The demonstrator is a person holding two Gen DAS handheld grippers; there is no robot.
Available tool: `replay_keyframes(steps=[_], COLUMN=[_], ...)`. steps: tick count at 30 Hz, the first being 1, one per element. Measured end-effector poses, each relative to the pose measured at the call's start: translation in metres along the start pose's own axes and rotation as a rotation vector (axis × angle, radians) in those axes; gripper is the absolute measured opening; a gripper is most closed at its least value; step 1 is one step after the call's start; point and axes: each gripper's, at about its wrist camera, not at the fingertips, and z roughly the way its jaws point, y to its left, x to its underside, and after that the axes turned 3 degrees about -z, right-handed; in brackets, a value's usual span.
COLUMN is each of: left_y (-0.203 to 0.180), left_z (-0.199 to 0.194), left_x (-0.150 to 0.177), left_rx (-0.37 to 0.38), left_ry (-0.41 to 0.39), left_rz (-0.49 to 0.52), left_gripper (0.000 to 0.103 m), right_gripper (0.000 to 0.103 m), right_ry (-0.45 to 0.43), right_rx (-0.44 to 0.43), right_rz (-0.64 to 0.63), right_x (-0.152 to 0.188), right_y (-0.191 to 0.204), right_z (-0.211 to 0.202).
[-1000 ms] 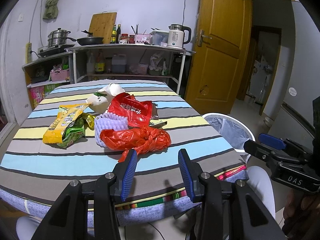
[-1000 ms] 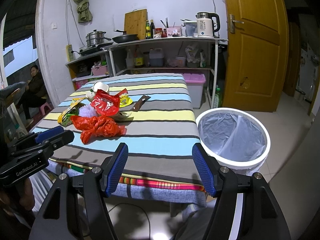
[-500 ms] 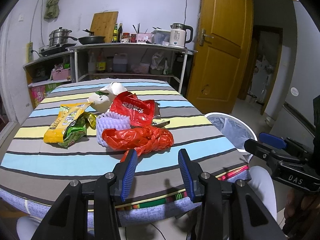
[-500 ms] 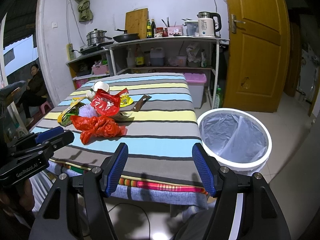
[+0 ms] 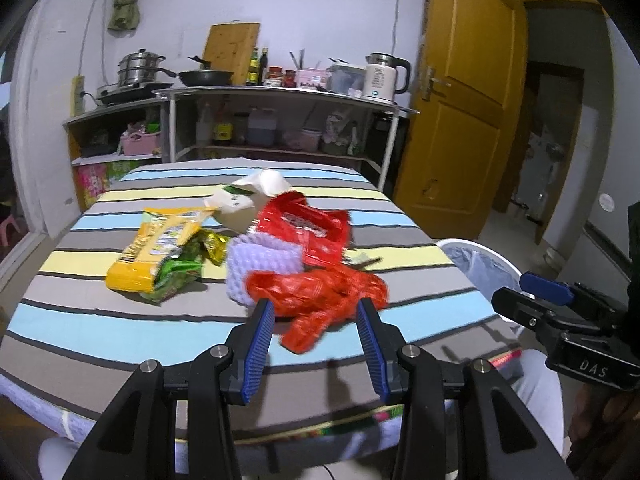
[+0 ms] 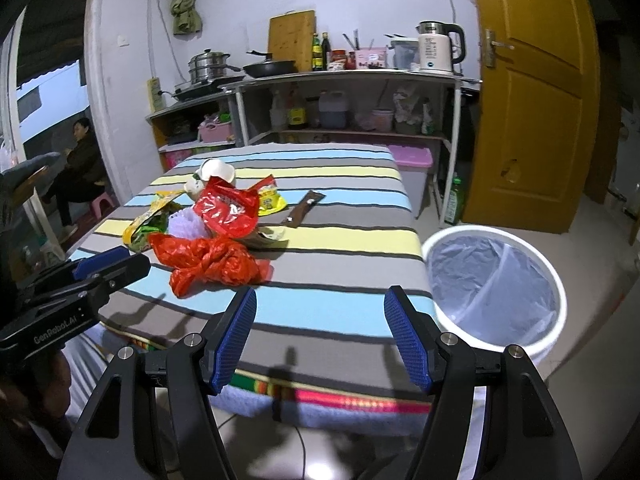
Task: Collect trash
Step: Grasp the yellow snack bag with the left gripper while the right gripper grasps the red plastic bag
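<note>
A pile of trash lies on the striped table (image 5: 100, 320): a crumpled red plastic bag (image 5: 320, 296) at the front, purple foam netting (image 5: 260, 260), a red snack wrapper (image 5: 312, 228), a yellow-green packet (image 5: 160, 252) and a white paper cup (image 5: 248, 196). My left gripper (image 5: 316, 312) is open, its fingertips on either side of the red bag's near end, apart from it. My right gripper (image 6: 320, 312) is open and empty over the table's near edge. The red bag (image 6: 208, 260) shows left of it. A white bin (image 6: 496, 284) with a clear liner stands on the floor at the right.
A brown wrapper (image 6: 304, 208) lies alone on the table behind the pile. Kitchen shelves (image 6: 344, 80) with pots and a kettle stand behind the table. A yellow door (image 6: 532, 100) is at the right. A person (image 6: 80, 160) sits at the far left.
My left gripper has moved forward towards the red bag, which now sits between its fingertips. My right gripper has moved forward a little over the table edge.
</note>
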Motion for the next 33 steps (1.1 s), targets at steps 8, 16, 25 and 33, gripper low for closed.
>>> replay_keyframes(steps=[8, 16, 25, 33], left_y=[0.048, 0.092, 0.094, 0.095], left_z=[0.008, 0.041, 0.098, 0.113], left_x=[-0.023, -0.043, -0.049, -0.054], left_rx=[-0.104, -0.197, -0.223, -0.234], left_ry=[-0.036, -0.01, 0.057, 0.078], left_rz=[-0.05, -0.071, 0.042, 0.045], left_gripper=[0.042, 0.055, 0.055, 0.05], right_gripper=[0.067, 0.067, 0.067, 0.065], right_ry=[-0.018, 0.016, 0.095, 0.145], right_rx=[-0.094, -0.141, -0.188, -0.248], right_rz=[-0.045, -0.083, -0.088, -0.065], right_x=[-0.029, -0.056, -0.074, -0.08], right_y=[0.019, 0.036, 0.041, 0.039], right_z=[0.032, 0.086, 0.145, 0.17])
